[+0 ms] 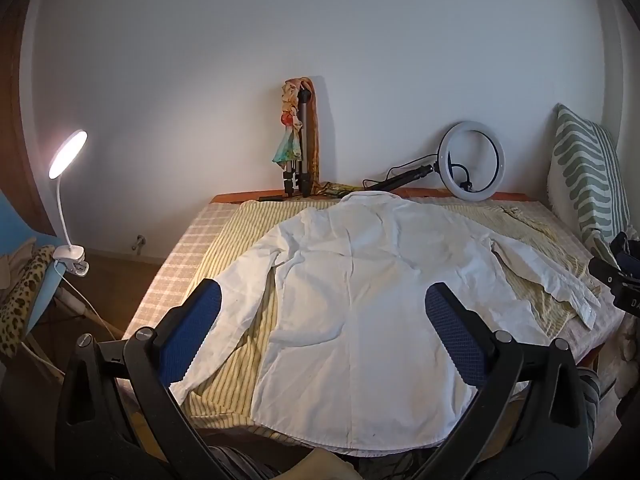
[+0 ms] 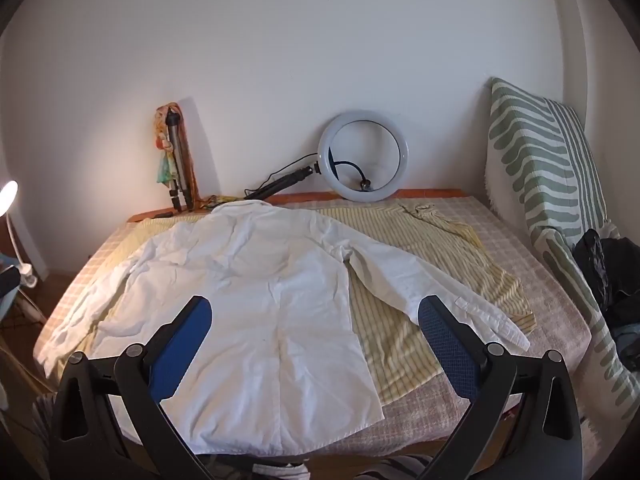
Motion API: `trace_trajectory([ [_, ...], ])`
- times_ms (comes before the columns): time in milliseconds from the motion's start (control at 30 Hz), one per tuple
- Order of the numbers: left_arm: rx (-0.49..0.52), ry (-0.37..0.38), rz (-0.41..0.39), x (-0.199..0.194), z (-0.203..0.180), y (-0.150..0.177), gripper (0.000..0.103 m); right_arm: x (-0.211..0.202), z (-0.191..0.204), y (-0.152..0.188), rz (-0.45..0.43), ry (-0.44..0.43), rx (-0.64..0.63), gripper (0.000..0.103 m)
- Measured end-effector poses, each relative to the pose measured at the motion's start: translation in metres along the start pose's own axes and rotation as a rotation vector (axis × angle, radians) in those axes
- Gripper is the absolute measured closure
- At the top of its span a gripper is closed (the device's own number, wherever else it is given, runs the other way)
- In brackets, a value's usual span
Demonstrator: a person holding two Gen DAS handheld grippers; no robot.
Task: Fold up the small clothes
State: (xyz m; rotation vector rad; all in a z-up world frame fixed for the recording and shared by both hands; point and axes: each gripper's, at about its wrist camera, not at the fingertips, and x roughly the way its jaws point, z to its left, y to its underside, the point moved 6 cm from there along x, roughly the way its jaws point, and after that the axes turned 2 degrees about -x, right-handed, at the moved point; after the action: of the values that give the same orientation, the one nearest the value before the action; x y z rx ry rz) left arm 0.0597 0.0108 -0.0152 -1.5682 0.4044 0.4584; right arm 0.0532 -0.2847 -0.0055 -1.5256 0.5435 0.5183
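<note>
A small white long-sleeved shirt (image 1: 360, 288) lies spread out back-up on a table, collar toward the far wall, both sleeves stretched out sideways. It also shows in the right wrist view (image 2: 256, 292). It rests on a yellow striped cloth (image 1: 240, 240) over a checked table cover (image 2: 532, 280). My left gripper (image 1: 322, 300) is open and empty, above the shirt's lower half. My right gripper (image 2: 314, 312) is open and empty, above the shirt's hem and right sleeve (image 2: 440, 292).
A ring light (image 1: 472, 166) and a folded tripod (image 1: 298, 148) with a scarf stand at the table's far edge against the wall. A clip-on lamp (image 1: 68, 152) is lit at the left. A green patterned cushion (image 2: 552, 200) leans at the right, dark clothes (image 2: 612, 276) beside it.
</note>
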Motion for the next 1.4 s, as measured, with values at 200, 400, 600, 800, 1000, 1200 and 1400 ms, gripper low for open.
trace_trajectory([
  [200,-0.002,0.002,0.004,0.003,0.002,-0.003,0.0,0.001,0.001,-0.002,-0.001,0.004,-0.01,0.001],
  [400,-0.001,-0.009,-0.003,0.003,0.003,-0.005,0.0,0.002,0.002,-0.003,0.005,-0.006,-0.004,0.001],
  [600,-0.001,-0.009,-0.008,0.002,0.005,-0.004,0.0,0.002,0.003,-0.003,0.005,-0.008,-0.004,0.001],
  [800,-0.001,-0.01,-0.009,0.002,0.005,-0.004,0.0,0.002,0.006,-0.003,0.011,-0.014,-0.004,0.001],
  [1000,-0.004,-0.009,-0.011,0.001,0.007,-0.006,0.0,0.0,0.007,-0.004,0.009,-0.017,-0.009,0.001],
  [1200,-0.005,-0.008,-0.013,0.0,0.008,-0.007,0.0,0.001,0.007,-0.004,0.014,-0.019,-0.007,0.001],
  [1400,-0.007,-0.01,-0.014,0.0,0.012,-0.007,0.0,0.0,0.008,-0.004,0.013,-0.022,-0.008,0.001],
])
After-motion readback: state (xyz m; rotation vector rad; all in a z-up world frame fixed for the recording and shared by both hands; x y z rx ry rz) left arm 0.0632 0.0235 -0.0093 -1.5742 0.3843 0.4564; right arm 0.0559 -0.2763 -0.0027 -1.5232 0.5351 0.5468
